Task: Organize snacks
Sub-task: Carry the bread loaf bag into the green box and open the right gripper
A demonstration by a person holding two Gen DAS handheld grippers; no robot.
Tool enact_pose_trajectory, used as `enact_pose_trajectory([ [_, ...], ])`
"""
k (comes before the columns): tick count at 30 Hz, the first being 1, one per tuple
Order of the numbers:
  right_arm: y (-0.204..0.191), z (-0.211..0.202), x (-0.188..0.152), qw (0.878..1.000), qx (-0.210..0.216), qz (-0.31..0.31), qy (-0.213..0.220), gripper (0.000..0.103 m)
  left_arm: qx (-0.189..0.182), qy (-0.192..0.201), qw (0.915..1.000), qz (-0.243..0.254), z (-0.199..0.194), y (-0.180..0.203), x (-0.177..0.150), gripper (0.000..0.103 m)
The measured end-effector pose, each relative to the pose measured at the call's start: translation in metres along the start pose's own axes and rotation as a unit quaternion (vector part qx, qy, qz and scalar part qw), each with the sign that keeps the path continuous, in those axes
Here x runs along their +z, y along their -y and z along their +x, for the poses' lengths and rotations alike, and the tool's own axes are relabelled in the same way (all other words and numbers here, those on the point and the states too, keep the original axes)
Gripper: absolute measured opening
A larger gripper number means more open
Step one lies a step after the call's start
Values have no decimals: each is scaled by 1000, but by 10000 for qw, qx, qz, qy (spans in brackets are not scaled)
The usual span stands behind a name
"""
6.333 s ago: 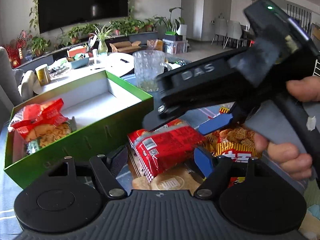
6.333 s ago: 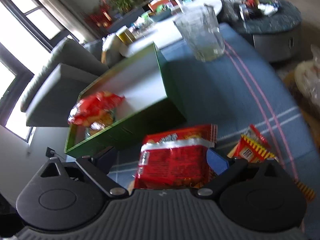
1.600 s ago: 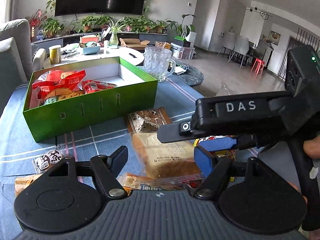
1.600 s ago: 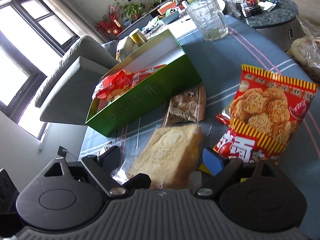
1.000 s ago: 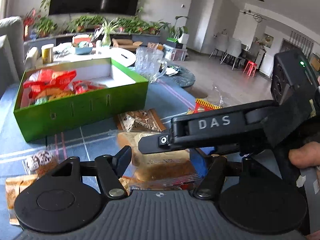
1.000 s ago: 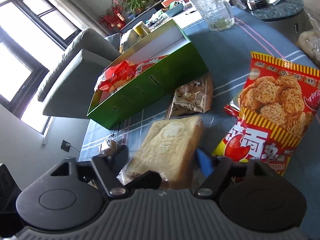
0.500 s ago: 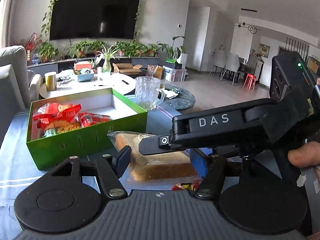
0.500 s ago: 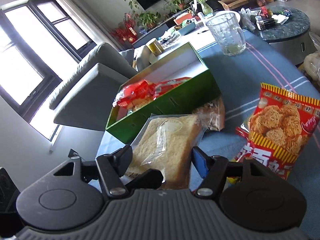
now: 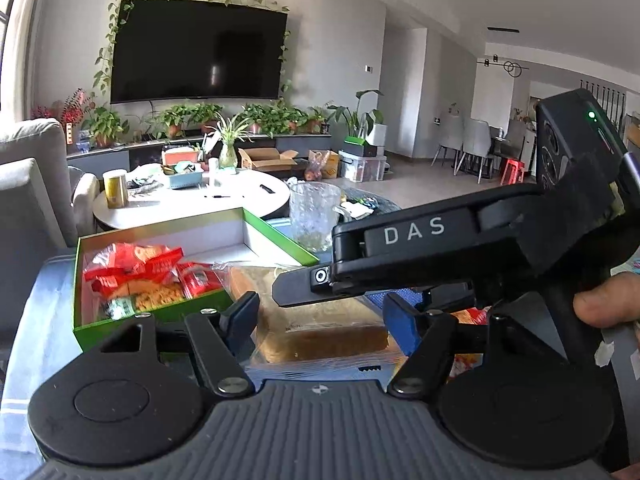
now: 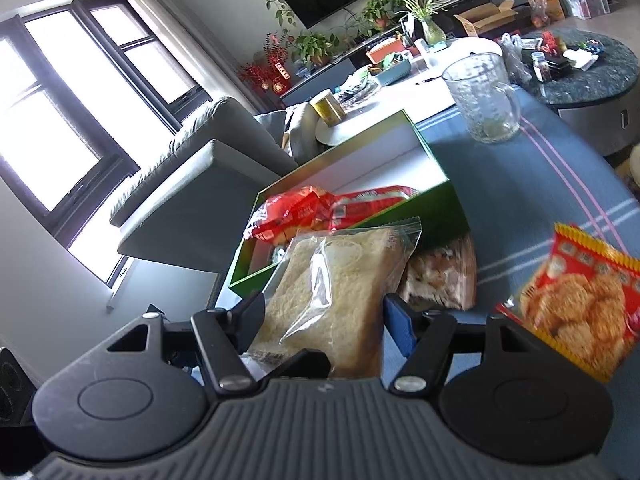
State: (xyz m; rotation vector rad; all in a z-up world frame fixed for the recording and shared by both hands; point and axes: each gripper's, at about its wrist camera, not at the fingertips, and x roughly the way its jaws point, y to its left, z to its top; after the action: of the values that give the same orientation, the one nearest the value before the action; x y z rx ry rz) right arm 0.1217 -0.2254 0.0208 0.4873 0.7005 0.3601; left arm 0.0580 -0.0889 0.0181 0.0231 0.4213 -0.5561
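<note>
A clear-wrapped bread pack (image 9: 320,332) (image 10: 336,296) is held off the table between both grippers. My left gripper (image 9: 320,320) and my right gripper (image 10: 324,316) are each shut on it, side by side. The right gripper's black body (image 9: 460,248) crosses the left wrist view. The pack hangs in front of the near wall of the green box (image 9: 160,316) (image 10: 440,216), which holds red snack bags (image 9: 140,268) (image 10: 320,208) at its left end.
A glass pitcher (image 9: 312,216) (image 10: 480,96) stands behind the box. A red and yellow noodle-snack bag (image 10: 576,300) and a brown snack pack (image 10: 444,276) lie on the blue cloth at right. A grey sofa (image 10: 200,184) is at left.
Both grippers closed on the bread pack on the table, lifted it and carried it toward the green box. The box now looks nearer in both views.
</note>
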Motion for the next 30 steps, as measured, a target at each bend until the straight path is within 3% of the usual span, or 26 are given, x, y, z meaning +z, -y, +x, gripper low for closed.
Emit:
enact_pose_trajectory([
  [13,-8,29,32,10000,28,-92,27,28,306,103,9994,-114,32,-27,20,65],
  [30,8,88,79,9999,-65,105,-5,29,544,-118,9980,-286,104,-60,42,65],
])
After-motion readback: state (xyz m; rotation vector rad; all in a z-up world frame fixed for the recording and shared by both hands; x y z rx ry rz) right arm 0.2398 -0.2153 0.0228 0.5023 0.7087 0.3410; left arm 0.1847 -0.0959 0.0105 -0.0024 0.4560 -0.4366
